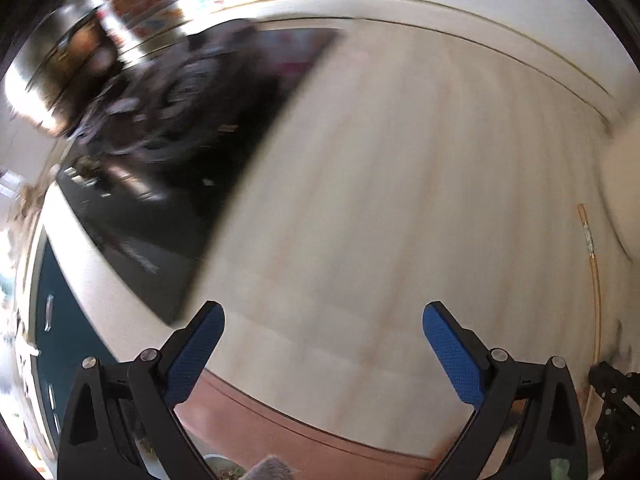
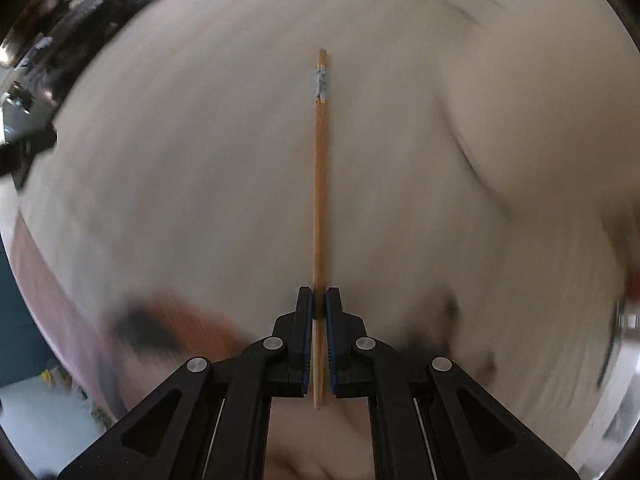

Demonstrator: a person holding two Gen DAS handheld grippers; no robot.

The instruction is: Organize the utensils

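Observation:
A pair of wooden chopsticks [image 2: 320, 184] with a patterned band near the far end runs straight out from my right gripper [image 2: 319, 300], whose jaws are shut on it near the thin end. In the left wrist view the same chopsticks [image 1: 594, 280] show as a thin line at the right, with the right gripper's black body [image 1: 612, 396] below them. My left gripper [image 1: 322, 320] hangs open above the pale wooden counter [image 1: 380, 200], with nothing between its blue pads [image 1: 200, 352].
A black stovetop [image 1: 168, 168] lies at the left of the counter, with a shiny metal pot [image 1: 48, 68] beyond it. A pale round object [image 1: 624, 184] sits at the right edge. Teal cabinet fronts [image 1: 56, 320] are below the counter edge. Both views are motion-blurred.

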